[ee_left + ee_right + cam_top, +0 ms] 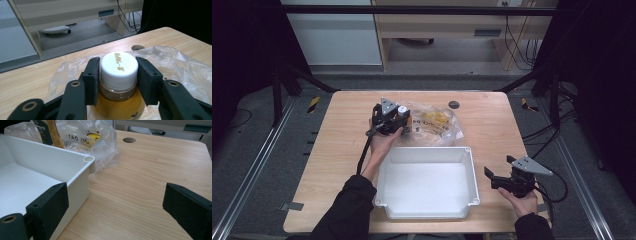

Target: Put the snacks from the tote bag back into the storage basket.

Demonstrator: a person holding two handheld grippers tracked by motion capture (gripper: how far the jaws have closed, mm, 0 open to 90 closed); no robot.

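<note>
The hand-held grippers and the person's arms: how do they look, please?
Each hand-held gripper, left and right, is black, with a grey three-cornered plate on top and a black cable trailing. The pads are dark, flat blocks with small holes. The person wears black sleeves.

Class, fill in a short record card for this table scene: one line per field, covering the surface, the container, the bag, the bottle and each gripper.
surface: wooden table
container: white tray, nothing inside
bag: clear plastic bag beyond the tray
bottle: amber bottle, white cap
left gripper: jaws closed on the cap
right gripper: open, right of the tray, holding nothing
</note>
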